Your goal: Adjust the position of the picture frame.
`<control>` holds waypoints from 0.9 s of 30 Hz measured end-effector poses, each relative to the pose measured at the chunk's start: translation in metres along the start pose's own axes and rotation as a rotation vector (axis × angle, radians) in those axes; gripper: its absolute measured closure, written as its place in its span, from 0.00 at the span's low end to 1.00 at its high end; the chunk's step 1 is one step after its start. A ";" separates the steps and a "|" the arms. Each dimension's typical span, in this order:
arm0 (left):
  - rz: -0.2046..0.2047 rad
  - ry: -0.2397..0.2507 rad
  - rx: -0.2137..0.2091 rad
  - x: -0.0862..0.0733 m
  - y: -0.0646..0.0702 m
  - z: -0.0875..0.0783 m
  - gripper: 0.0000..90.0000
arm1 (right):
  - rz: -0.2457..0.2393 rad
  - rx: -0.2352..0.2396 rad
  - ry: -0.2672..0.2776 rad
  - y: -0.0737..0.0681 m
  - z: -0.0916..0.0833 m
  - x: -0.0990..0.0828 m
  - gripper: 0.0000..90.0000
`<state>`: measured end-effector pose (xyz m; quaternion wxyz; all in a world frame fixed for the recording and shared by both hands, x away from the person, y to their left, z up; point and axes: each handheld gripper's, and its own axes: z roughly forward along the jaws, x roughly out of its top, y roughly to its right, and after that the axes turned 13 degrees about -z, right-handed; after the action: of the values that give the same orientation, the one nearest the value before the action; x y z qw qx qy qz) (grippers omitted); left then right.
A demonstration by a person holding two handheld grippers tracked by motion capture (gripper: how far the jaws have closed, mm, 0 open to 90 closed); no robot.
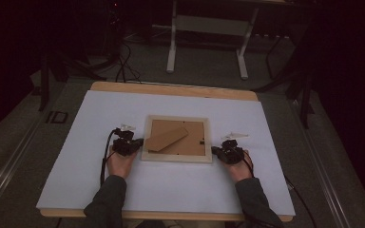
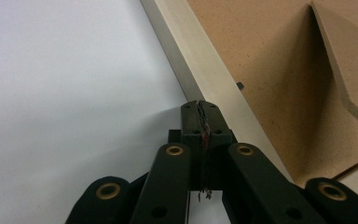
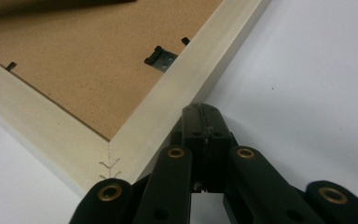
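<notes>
Lying face down at the middle of the bench (image 1: 100, 190), the frame (image 1: 176, 158) is showing its brown backing board, with the fold-out stand (image 1: 167, 138) slanting across it from lower left to upper right. Its long axis is running across the bench from one hand to the other, so each short side is facing a gripper. The left gripper (image 1: 139, 141) is resting at the frame's left side with its fingers (image 2: 192, 117) pressed together on nothing, their tips right at the pale rail, though contact is too close to call. The right gripper (image 1: 214, 149) is sitting at the right side near the lower corner, its fingers (image 3: 213, 122) likewise closed and empty, tips against or just beside the rail, with a metal turn clip (image 3: 161, 58) just inside that rail. Both hands are about equally near. Judging by this, any coming move is turning on the frame lying straight ahead of each gripper, between the two.
</notes>
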<state>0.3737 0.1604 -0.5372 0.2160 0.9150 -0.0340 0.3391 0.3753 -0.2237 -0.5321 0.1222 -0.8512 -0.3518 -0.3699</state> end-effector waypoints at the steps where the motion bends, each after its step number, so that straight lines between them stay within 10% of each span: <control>1: -0.002 0.001 -0.003 0.000 0.000 0.000 1.00 | 0.000 -0.002 0.000 0.000 0.000 0.000 1.00; 27: -0.023 0.114 -0.092 0.012 0.004 -0.043 0.90 | -0.003 -0.069 0.058 0.005 -0.017 -0.002 0.88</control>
<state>0.3561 0.1760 -0.4995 0.2634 0.8837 -0.0269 0.3860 0.3686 -0.2364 -0.5217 0.1023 -0.8434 -0.3363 -0.4063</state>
